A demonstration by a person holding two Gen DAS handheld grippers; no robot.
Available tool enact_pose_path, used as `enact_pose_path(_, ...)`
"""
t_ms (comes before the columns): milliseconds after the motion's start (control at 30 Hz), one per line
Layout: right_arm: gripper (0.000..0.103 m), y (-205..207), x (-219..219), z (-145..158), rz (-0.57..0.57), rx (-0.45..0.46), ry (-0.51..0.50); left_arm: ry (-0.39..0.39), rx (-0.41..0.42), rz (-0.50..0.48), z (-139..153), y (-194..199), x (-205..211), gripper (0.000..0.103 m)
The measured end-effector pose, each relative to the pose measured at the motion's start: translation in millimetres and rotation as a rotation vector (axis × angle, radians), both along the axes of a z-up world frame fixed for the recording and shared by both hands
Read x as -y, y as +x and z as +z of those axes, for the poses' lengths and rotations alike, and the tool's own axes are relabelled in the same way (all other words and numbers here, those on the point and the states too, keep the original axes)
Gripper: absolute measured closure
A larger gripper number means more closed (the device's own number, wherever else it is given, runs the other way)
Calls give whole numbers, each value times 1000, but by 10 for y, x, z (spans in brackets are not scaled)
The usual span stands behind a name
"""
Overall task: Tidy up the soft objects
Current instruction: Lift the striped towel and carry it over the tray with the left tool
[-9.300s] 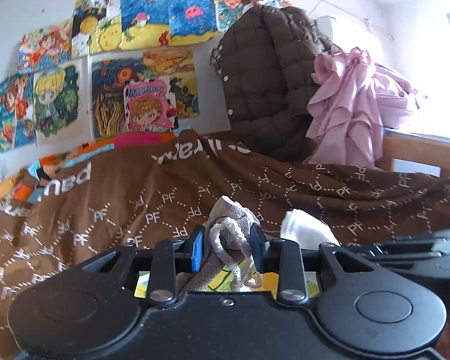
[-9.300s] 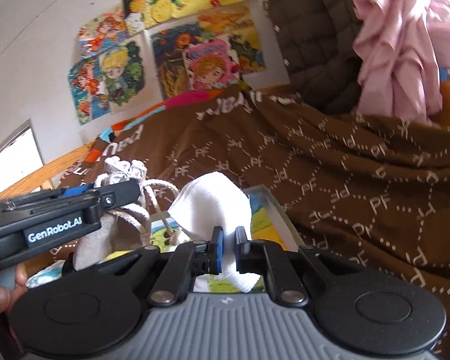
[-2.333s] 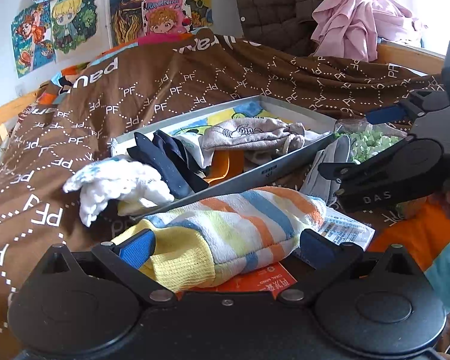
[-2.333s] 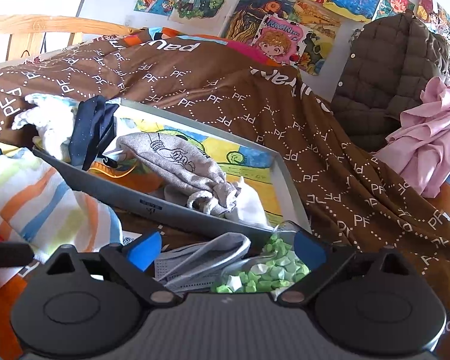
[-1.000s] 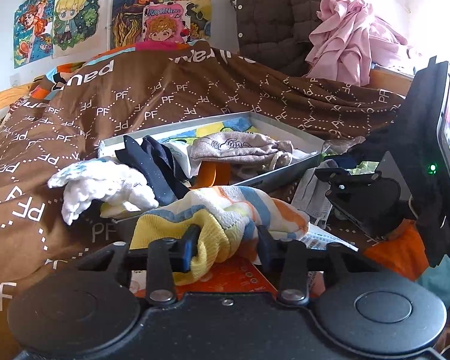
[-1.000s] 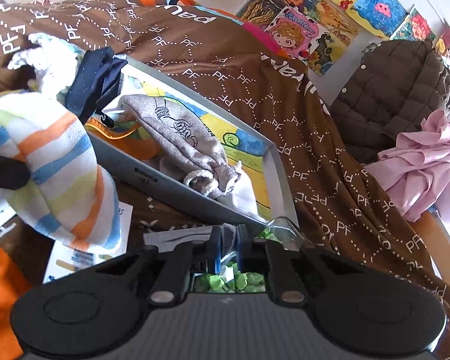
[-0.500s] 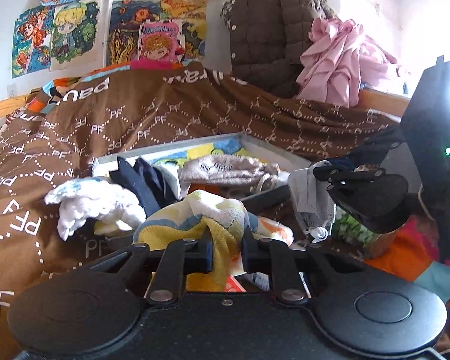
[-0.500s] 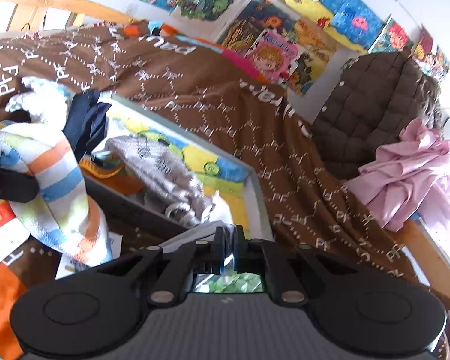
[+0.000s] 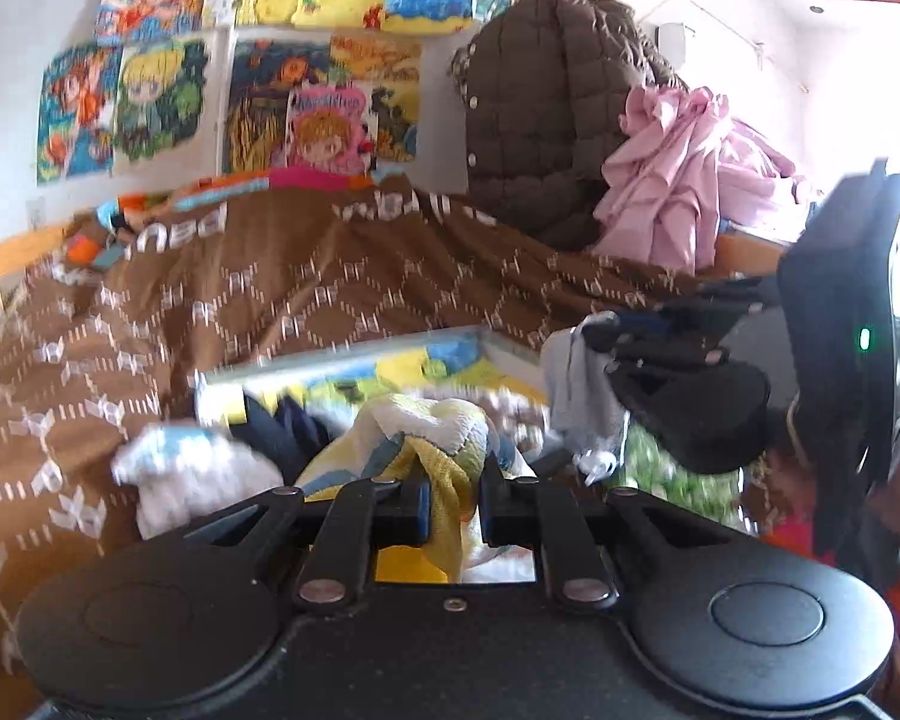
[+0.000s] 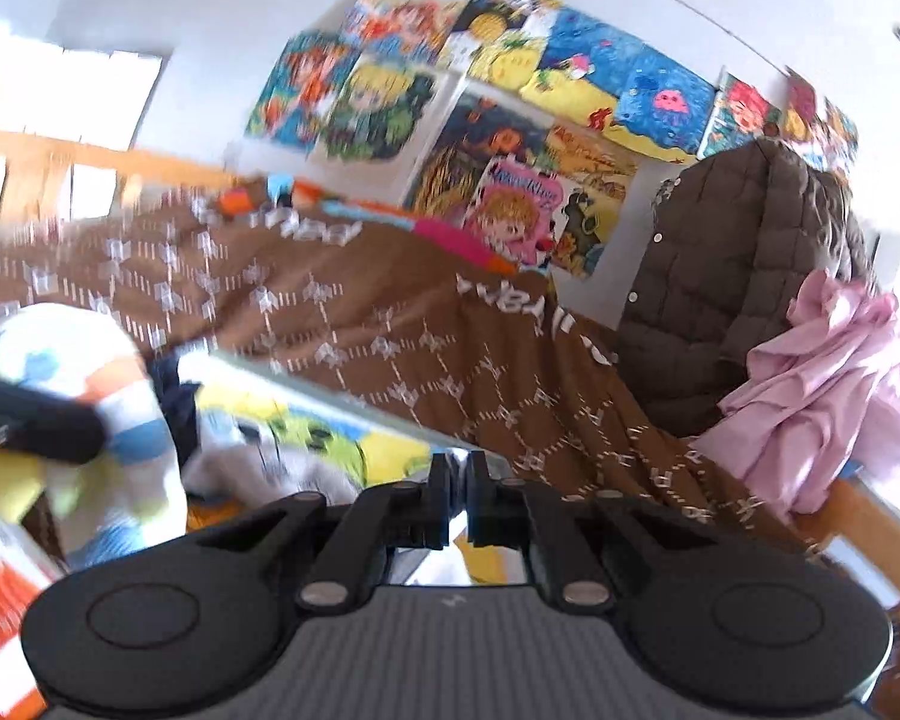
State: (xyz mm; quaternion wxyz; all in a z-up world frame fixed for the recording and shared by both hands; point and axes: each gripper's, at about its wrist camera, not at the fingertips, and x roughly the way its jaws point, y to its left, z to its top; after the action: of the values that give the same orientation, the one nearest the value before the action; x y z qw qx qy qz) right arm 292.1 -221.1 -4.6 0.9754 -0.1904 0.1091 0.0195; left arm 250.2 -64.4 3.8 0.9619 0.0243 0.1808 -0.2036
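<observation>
Clutching a striped sock (image 9: 432,450), the left gripper (image 9: 453,501) has its jaws pinched on the yellow cuff.

The right gripper (image 10: 459,495) has its jaws drawn almost together; the left wrist view shows a grey cloth (image 9: 576,378) hanging from its tip over a clear bag of green bits (image 9: 672,474), though which of these the pads actually nip cannot be told. From the right wrist view the sock (image 10: 120,414) droops to the left, its long axis running roughly up and down, toe end lowest. Just behind both grippers lies a shallow grey tray (image 9: 354,354) with a yellow and blue picture lining, resting on a brown patterned bedspread (image 9: 306,282). Blur hides much of its load; a dark navy cloth (image 9: 282,426) lies at its left end, with a white knitted piece (image 9: 180,468) just outside it.
</observation>
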Motion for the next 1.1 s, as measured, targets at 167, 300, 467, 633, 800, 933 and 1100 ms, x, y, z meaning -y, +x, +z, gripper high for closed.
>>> enact_pose_path(167, 98, 106, 293, 80, 51, 57, 162, -26, 27, 24, 324, 249, 136, 88)
enact_pose_path(300, 98, 332, 483, 131, 29, 49, 247, -5, 86, 8, 520, 561, 355, 88)
enact_pose_path(467, 98, 631, 723, 20, -30, -29, 331, -11, 111, 29, 544, 1008, 574, 88)
enact_pose_path(633, 98, 834, 886, -107, -70, -103, 386, -40, 65, 83, 366, 1457, 712, 88)
enact_pose_path(800, 97, 966, 955, -213, -98, -142, 422, -105, -28, 127, 131, 1803, 788, 88)
enact_pose_path(933, 97, 1037, 922, -220, -97, -162, 423, -139, -90, 150, -56, 1962, 814, 88)
enact_pose_path(1100, 96, 1150, 924, -238, -117, -206, 441, -121, -114, 143, -174, 2044, 854, 87)
